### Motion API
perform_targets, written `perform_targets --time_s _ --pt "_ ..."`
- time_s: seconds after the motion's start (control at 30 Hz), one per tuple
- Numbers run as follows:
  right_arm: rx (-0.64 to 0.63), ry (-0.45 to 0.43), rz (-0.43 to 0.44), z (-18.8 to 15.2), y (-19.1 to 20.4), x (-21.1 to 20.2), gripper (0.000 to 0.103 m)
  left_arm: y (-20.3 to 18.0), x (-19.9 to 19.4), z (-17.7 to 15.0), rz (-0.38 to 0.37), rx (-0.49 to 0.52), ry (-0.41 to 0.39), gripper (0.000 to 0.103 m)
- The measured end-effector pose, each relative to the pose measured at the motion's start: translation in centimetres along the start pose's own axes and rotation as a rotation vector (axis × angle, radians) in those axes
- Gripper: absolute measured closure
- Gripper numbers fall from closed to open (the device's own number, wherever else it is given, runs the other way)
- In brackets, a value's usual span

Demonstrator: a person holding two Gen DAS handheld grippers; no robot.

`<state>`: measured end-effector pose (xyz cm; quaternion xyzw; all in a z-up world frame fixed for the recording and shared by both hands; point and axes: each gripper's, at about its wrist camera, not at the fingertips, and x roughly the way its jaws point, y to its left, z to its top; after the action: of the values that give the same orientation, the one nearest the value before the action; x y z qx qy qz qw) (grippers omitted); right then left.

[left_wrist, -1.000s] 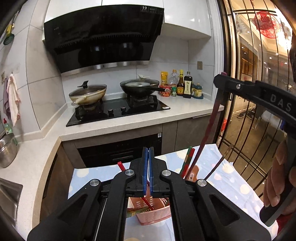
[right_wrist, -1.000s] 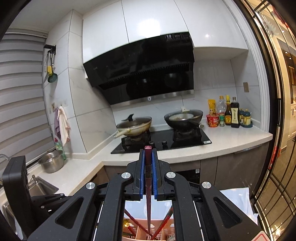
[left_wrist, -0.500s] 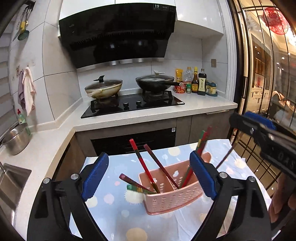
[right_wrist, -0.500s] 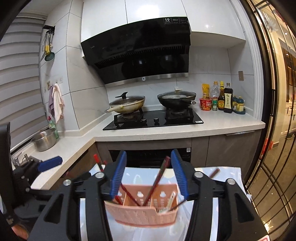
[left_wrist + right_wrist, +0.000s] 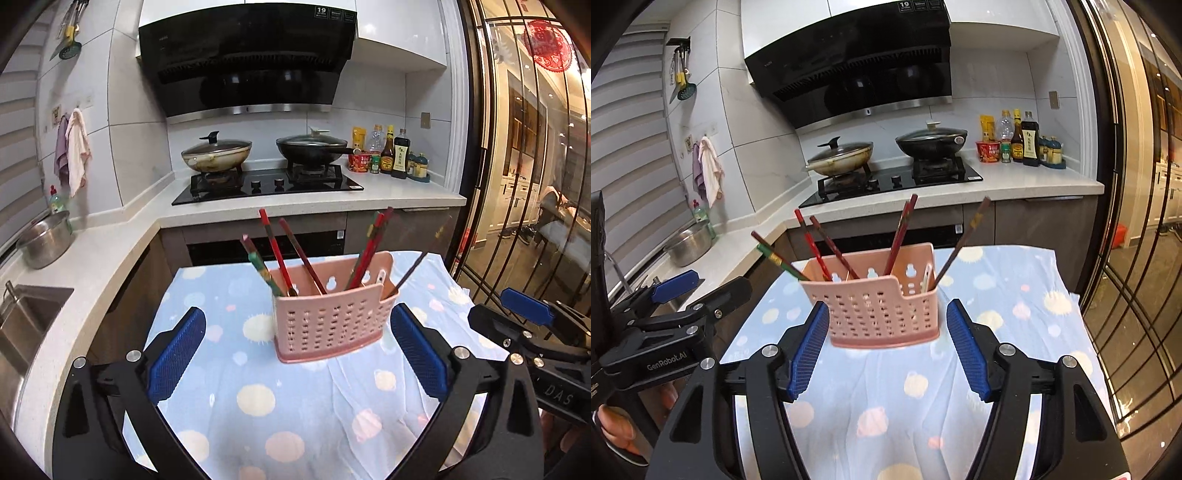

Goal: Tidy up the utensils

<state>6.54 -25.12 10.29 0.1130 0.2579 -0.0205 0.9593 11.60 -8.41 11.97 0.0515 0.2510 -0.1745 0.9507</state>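
A pink perforated utensil basket (image 5: 334, 319) is standing upright near the middle of a small table draped in a blue polka-dot cloth (image 5: 258, 402), with several chopsticks (image 5: 275, 251) leaning out of its compartments: three or four fanning toward the left, a red pair (image 5: 899, 236) rising from the middle, and one dark stick (image 5: 962, 242) tilting right. The left gripper (image 5: 293, 356) is hovering on the near side of the basket with its jaws having just been opening to their widest, nothing between the blue pads (the basket is sitting beyond them, untouched). The right gripper (image 5: 888, 349) is hanging just short of the basket, its jaws likewise having just been opening, spread partway and empty. Each tool is showing in the other's view, the person's fingers (image 5: 613, 421) wrapping a handle at the left edge. Beyond the table, a white counter (image 5: 295, 206) is carrying a black gas hob (image 5: 266, 182) with two lidded woks (image 5: 842, 155), sauce bottles (image 5: 1021, 142) to the right, and a steel pot (image 5: 46, 238) far left.
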Motion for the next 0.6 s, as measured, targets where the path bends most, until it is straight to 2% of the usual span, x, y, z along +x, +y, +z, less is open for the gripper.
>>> perform_targets --time_s 0.33,0.6 --pt "-0.043 -0.001 -0.051 -2.2 1.0 -1.7 0.034 -0.2 -1.1 -2.3 -0.002 -0.024 0.029 0.007" --pt "-0.028 0.023 -0.046 -3.4 0.7 -1.9 0.034 -0.1 -1.1 -3.5 -0.004 -0.037 0.049 0.007"
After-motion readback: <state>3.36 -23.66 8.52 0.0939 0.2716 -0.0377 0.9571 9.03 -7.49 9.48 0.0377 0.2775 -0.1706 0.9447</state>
